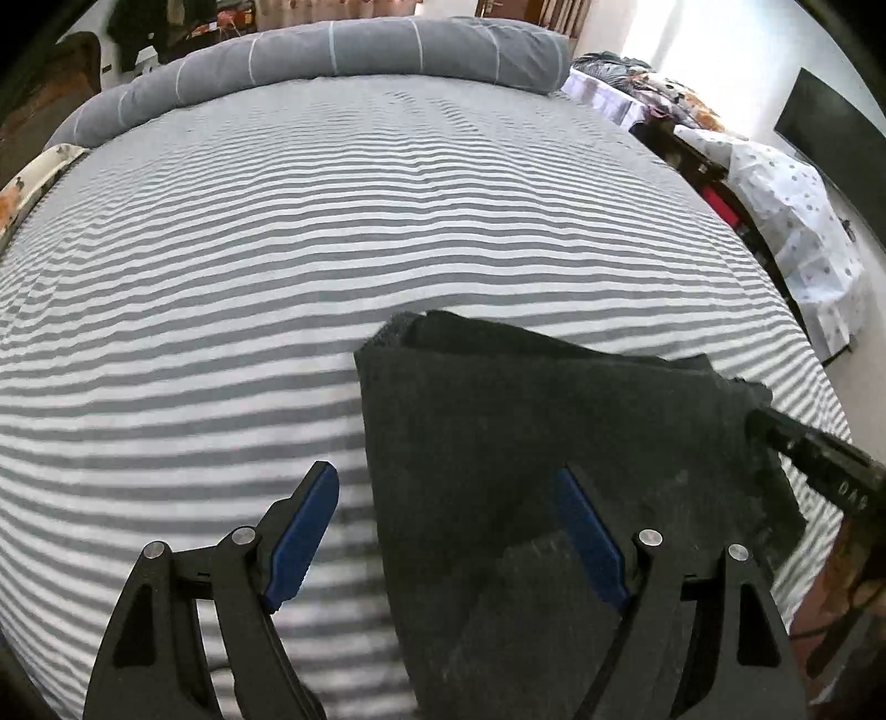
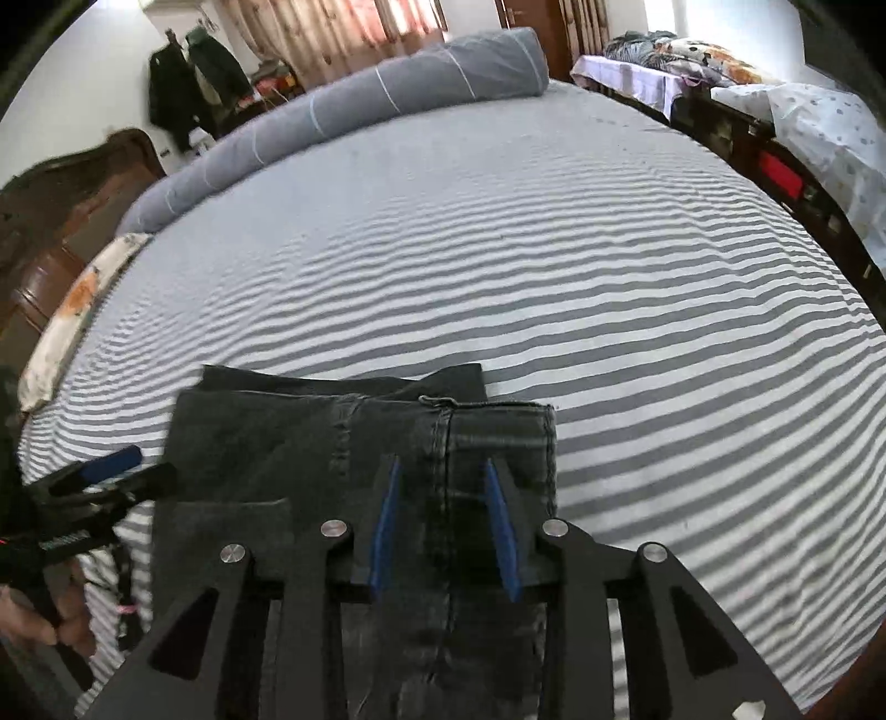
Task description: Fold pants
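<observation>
We see dark pants [image 2: 354,443] folded on the striped bed [image 2: 637,310], our left gripper [image 1: 443,531] fingers wide apart at their edge, right gripper [image 2: 446,526] fingers slightly apart above them, rolled grey duvet [image 1: 343,50] well beyond, nothing between.

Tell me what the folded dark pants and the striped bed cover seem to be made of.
Folded dark grey pants: probably denim, matte and faded, judging by the heavy stitched seam and thick hem. Grey-and-white striped bed cover: likely woven cotton, matte, lying in soft, fine ripples.
</observation>
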`<state>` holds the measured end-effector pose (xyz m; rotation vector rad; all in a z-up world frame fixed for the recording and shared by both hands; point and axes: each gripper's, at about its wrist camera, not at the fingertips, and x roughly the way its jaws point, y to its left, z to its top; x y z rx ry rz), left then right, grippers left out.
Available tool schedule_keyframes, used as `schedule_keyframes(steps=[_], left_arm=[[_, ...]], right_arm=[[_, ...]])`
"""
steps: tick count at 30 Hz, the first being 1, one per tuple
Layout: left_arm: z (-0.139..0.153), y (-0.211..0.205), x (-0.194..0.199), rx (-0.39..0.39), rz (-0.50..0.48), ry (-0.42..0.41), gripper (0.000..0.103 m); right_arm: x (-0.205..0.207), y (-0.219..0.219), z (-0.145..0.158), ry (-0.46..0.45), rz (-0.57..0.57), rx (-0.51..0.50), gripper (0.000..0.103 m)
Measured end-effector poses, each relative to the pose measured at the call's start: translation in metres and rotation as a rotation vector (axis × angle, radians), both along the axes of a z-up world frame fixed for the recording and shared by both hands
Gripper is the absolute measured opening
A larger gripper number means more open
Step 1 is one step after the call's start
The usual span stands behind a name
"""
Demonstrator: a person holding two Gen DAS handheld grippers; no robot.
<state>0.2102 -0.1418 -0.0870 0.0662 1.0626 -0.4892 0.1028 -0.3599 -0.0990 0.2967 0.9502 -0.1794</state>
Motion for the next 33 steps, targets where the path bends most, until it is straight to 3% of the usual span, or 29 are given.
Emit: schedule_keyframes(steps=[3, 6, 11, 14, 16, 19, 27, 33], left_arm=[[-0.016, -0.003, 0.021, 0.01, -0.008, 0.059, 0.079], [-0.032, -0.001, 0.037, -0.035, 0.002, 0.157, 0.078], [-0.025, -0.001, 0.029, -0.008, -0.011, 0.129, 0.078], [-0.017, 0.01, 0.003, 0.025, -0.021, 0.093, 0.078], [-0.012, 0.017, -0.023, 0.051, -0.044, 0.046, 0.078], [-0.008, 0.025, -0.06, 0.076, -0.081, 0.008, 0.078], [-0.029, 0.032, -0.117, 0.099, -0.092, 0.054, 0.078], [-0.035, 0.039, -0.117, 0.079, -0.066, 0.087, 0.078]], right_arm=[[0.005, -0.01, -0.015, 0.025, -0.011, 0.022, 0.029], [0.005, -0.014, -0.018, 0.024, -0.017, 0.033, 0.033], [-0.001, -0.01, -0.007, 0.027, -0.012, -0.005, 0.044], [-0.018, -0.004, 0.003, 0.022, -0.018, -0.041, 0.051], [-0.037, -0.001, 0.008, 0.007, -0.023, -0.061, 0.062], [-0.063, 0.003, 0.008, 0.012, -0.043, -0.079, 0.064], [-0.108, 0.012, -0.013, 0.039, -0.087, 0.025, 0.071], [-0.109, 0.012, -0.032, 0.049, -0.086, 0.054, 0.071]])
